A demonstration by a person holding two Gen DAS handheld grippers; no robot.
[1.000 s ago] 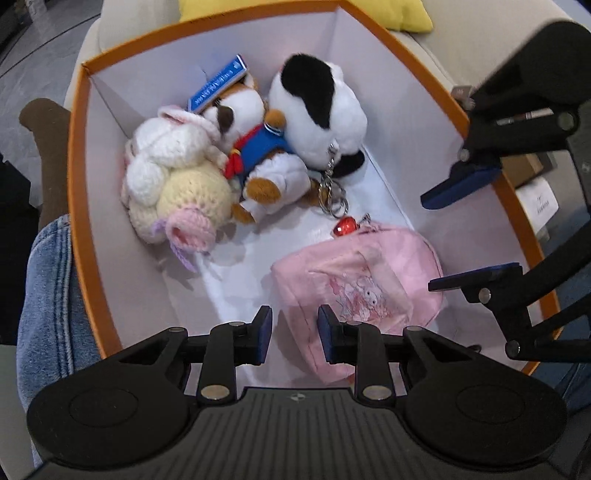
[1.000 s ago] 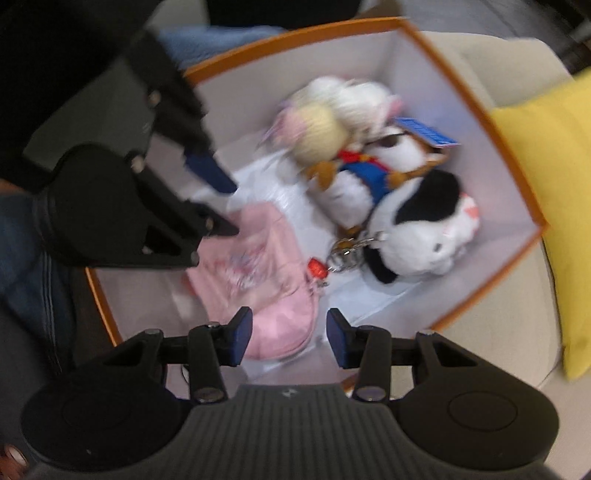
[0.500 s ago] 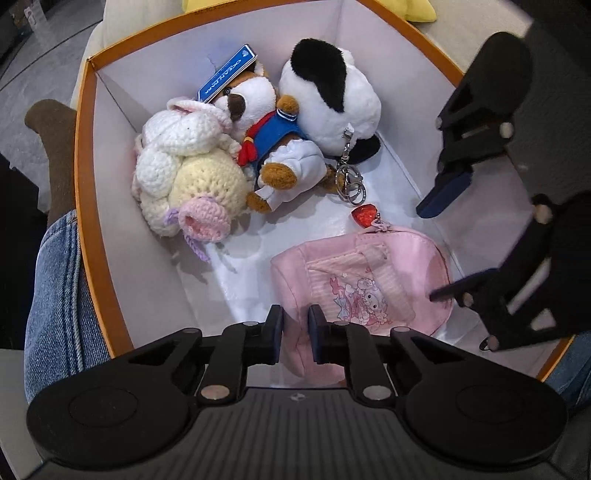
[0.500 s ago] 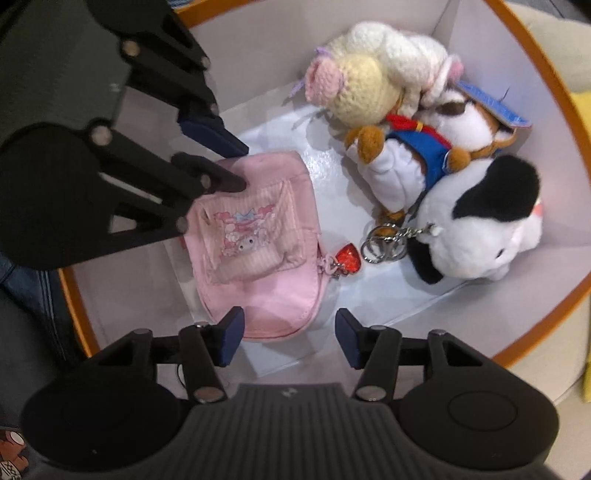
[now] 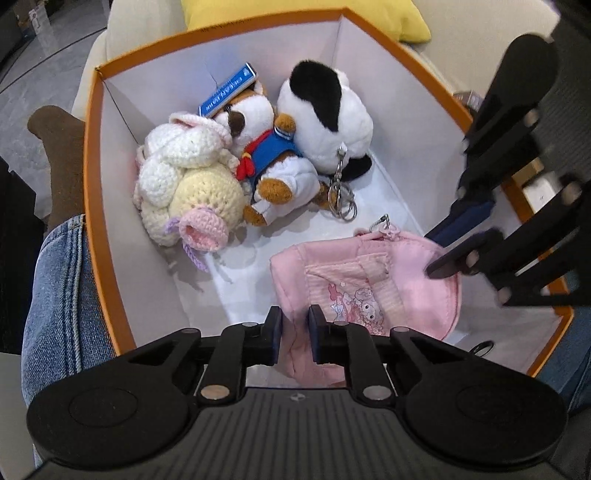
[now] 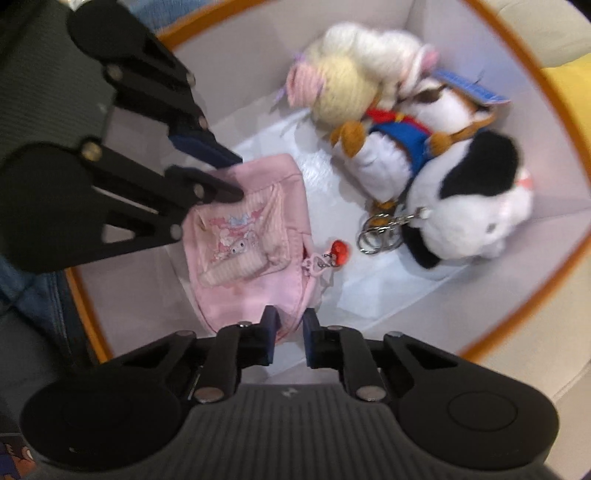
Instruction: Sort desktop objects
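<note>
A pink pouch (image 5: 369,273) with a cartoon print lies on the floor of an orange-rimmed white box (image 5: 88,177). My left gripper (image 5: 294,332) is shut on the pouch's near edge, with pink fabric bunched between its pads. In the right wrist view the pouch (image 6: 243,236) has a red charm (image 6: 338,249) on its zip. My right gripper (image 6: 289,332) is closing on the opposite edge, and fabric fills the gap between its pads. Each gripper appears in the other's view, at the pouch's side.
Beyond the pouch in the box sit a crocheted bunny (image 5: 184,184), a dog plush in a blue sailor top (image 5: 273,162) and a black-and-white plush (image 5: 325,114) with key rings (image 5: 341,206). A yellow cushion (image 5: 295,14) lies behind. A person's jeans leg (image 5: 55,295) is at the left.
My right gripper has come down over the box and gone from wide open to pinching the pouch's edge. My left gripper's jaws have narrowed onto the pouch's other edge.
</note>
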